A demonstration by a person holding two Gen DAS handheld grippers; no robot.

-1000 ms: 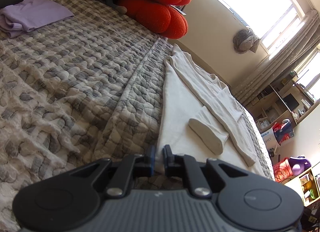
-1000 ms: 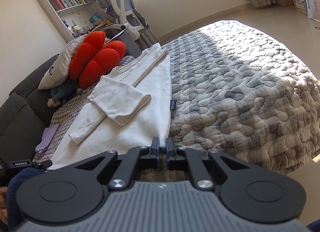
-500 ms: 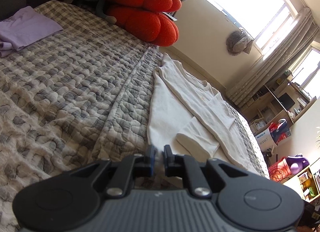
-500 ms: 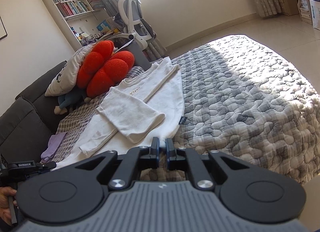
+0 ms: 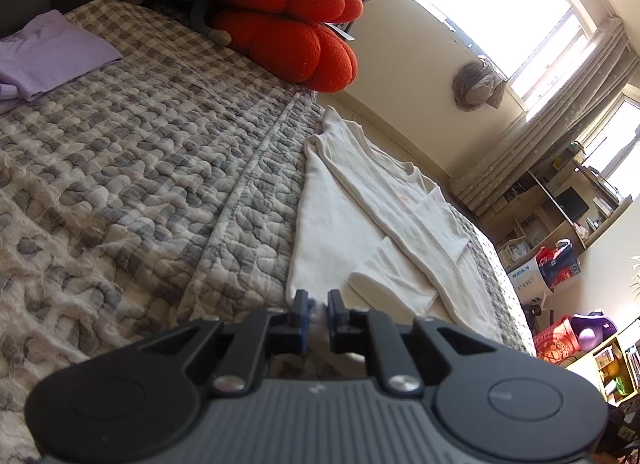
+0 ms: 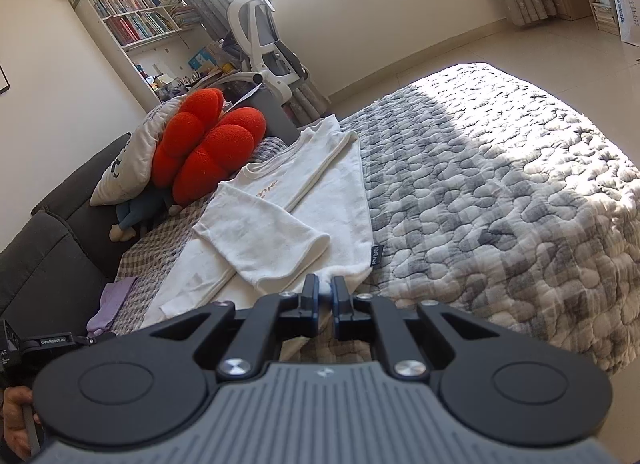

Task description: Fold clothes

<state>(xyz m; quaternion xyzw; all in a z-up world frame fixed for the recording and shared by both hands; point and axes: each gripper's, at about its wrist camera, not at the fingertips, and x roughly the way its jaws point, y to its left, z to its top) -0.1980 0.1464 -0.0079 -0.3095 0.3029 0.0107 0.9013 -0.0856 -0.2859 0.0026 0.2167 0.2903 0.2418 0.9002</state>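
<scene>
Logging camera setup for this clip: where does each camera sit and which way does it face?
Left wrist: on the left gripper, low at the shirt's hem corner, facing along the bed towards the window; only the gripper's own fingers show.
Right wrist: on the right gripper, at the other hem corner, facing the bookshelf; a hand shows bottom left.
Shared: the shirt, red cushion, purple cloth.
</scene>
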